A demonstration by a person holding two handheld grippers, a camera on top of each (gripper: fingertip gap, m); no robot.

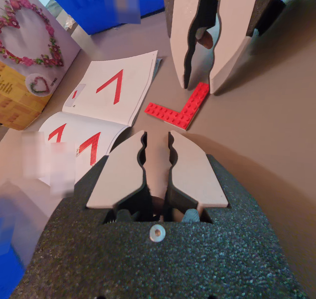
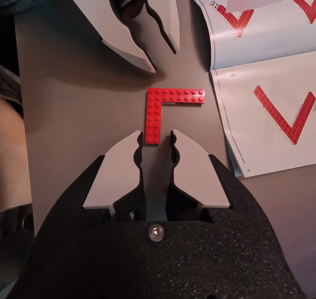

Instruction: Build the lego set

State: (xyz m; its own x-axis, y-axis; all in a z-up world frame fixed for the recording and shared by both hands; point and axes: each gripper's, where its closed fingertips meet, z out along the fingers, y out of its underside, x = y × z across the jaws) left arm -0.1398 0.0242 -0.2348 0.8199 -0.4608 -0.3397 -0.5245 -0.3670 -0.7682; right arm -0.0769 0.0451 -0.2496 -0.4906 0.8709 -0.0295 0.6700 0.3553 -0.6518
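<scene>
A red L-shaped lego assembly [image 1: 181, 109] of two studded plates lies flat on the grey table [image 1: 248, 137]; a thin white edge shows under it. In the right wrist view the L [image 2: 154, 102] lies straight ahead. My right gripper [image 2: 156, 133] is open, and its tips straddle the near end of one arm of the L without clamping it. It also shows in the left wrist view [image 1: 198, 88], tips down at the far end of the L. My left gripper [image 1: 157, 135] is open and empty, just short of the L's corner; in the right wrist view [image 2: 164, 61] it hovers beyond the L.
An open instruction booklet [image 1: 109, 89] with red V-shaped drawings lies left of the L; in the right wrist view [image 2: 265, 102] it is on the right. A set box with a flower heart [image 1: 25, 51] and a blue bin [image 1: 102, 5] stand behind. A person's arm [image 2: 10, 137] is at the left edge.
</scene>
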